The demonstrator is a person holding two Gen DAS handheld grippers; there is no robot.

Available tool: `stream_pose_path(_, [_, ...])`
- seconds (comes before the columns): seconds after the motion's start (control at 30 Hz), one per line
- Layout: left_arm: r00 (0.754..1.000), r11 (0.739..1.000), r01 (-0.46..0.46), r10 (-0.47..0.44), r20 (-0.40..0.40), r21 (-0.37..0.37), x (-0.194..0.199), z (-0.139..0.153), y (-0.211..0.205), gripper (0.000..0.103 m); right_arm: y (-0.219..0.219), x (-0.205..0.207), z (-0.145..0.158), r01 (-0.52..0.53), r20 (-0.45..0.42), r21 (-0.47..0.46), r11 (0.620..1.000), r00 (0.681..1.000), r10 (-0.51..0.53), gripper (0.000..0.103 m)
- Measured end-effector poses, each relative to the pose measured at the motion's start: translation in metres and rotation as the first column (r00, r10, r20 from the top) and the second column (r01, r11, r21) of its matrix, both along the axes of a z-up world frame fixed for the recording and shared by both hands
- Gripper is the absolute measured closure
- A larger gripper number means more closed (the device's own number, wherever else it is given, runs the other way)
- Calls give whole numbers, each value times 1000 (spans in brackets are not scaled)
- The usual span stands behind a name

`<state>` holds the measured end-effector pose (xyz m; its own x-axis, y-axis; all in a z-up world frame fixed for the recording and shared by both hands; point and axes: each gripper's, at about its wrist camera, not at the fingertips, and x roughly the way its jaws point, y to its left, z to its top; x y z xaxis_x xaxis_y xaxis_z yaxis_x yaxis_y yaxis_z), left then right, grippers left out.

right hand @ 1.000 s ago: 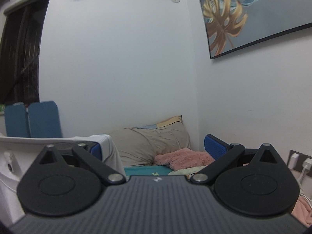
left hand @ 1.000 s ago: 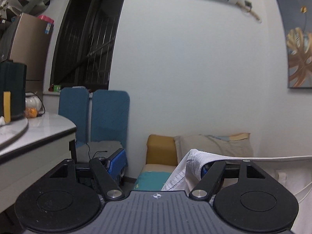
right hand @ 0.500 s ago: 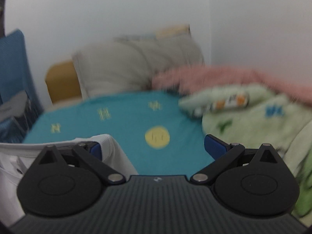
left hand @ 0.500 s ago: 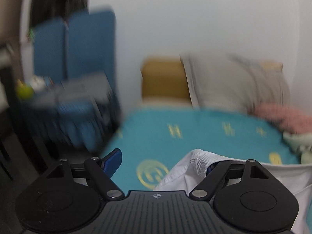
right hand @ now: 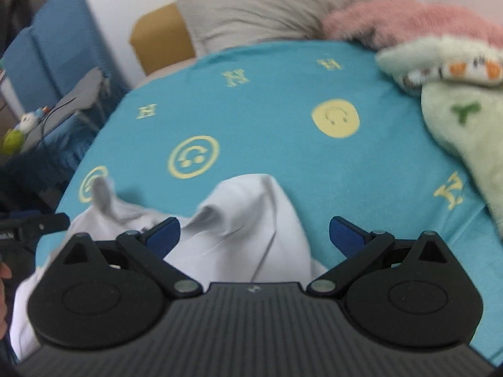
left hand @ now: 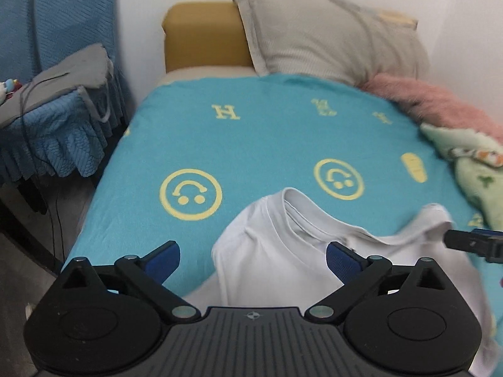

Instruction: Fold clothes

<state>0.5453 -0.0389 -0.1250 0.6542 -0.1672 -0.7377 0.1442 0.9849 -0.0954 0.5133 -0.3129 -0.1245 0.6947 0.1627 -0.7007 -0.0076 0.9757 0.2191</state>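
A white T-shirt [left hand: 270, 251] lies crumpled on the teal bedsheet [left hand: 251, 144], collar toward the pillows. My left gripper [left hand: 253, 259] hangs over the shirt's left shoulder. Its jaws are opening and stand wide, with cloth lying loose between the blue pads [left hand: 166, 257]. In the right wrist view the T-shirt [right hand: 245, 220] bulges up between the pads of my right gripper [right hand: 254, 235], which is open and presses on nothing. Each gripper shows at the edge of the other's view: the right gripper [left hand: 471, 242], the left gripper [right hand: 31, 224].
A grey pillow [left hand: 330, 34] and a mustard cushion [left hand: 204, 34] lie at the bed's head. A pink fluffy blanket [right hand: 408, 22] and a pale green blanket [right hand: 465, 119] are heaped along the right. A blue-covered chair [left hand: 63, 119] stands beyond the bed's left edge.
Both grippers swung down from facing the wall to over the bed. The shirt, earlier draped over their inner fingers and stretched between them, now lies on the sheet. The left jaws widened.
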Motion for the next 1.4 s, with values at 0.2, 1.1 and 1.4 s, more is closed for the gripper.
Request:
stream_pose_path(0.2, [993, 996, -37, 45, 106, -76, -122, 44, 33, 2, 16, -86, 34, 21, 134, -39, 999, 991, -16, 0])
stream_pose_path(1.1, [941, 903, -274, 323, 103, -331, -371, 106, 176, 4, 52, -400, 132, 135, 268, 103, 985, 950, -158, 0])
stream_pose_path(1.4, [927, 852, -357, 373, -33, -383, -309, 22, 195, 12, 47, -379, 64, 158, 259, 142, 977, 947, -190, 0])
